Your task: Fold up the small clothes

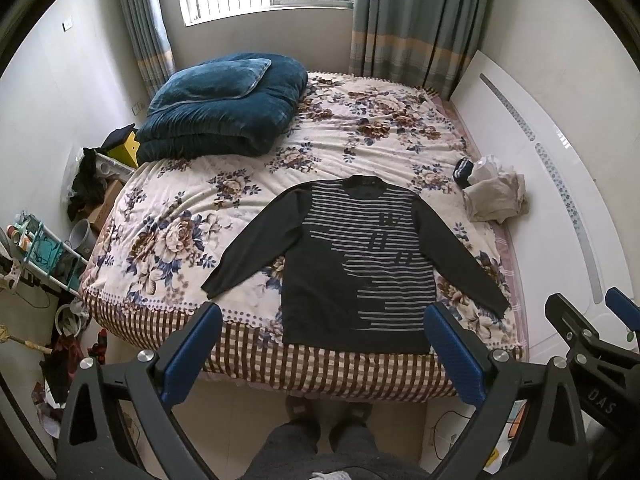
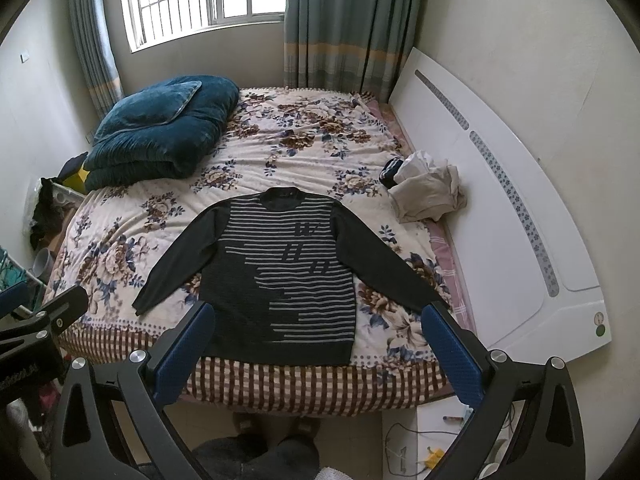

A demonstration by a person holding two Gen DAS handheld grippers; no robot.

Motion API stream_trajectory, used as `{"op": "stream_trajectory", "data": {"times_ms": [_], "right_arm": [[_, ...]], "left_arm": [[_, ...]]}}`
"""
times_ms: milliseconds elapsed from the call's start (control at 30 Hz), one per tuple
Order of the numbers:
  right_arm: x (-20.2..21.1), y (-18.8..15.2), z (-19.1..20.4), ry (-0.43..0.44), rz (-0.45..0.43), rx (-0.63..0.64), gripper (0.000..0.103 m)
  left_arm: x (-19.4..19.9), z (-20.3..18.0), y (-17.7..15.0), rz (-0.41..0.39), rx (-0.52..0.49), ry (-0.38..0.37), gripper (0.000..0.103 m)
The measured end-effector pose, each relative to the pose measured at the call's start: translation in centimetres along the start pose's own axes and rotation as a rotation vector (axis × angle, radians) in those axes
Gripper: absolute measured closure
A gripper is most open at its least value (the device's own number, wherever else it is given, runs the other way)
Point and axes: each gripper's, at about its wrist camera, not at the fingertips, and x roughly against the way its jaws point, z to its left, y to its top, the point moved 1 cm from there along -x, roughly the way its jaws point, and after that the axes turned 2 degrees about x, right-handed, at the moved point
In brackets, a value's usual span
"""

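A dark long-sleeved sweater (image 1: 356, 264) with grey stripes lies flat on the floral bed cover, front up, both sleeves spread out, hem at the near edge of the bed. It also shows in the right wrist view (image 2: 280, 280). My left gripper (image 1: 324, 356) is open and empty, held above the floor in front of the bed, well short of the hem. My right gripper (image 2: 316, 352) is open and empty too, at about the same height, to the right of the left one.
A folded blue quilt (image 1: 224, 104) lies at the bed's far left. A crumpled beige garment (image 1: 496, 196) and a dark small item (image 1: 463, 171) lie at the right edge by the white headboard (image 1: 560, 184). Clutter (image 1: 60, 248) stands on the floor to the left.
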Motion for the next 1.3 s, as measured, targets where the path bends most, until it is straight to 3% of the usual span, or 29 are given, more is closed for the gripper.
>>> {"op": "stream_trajectory", "data": {"times_ms": [1300], "right_arm": [[1.2,0.1,-0.6,0.004,-0.013,0.0,0.0]], "left_arm": [[1.5,-0.4,0.4,-0.016,0.005,-0.01,0.0]]}}
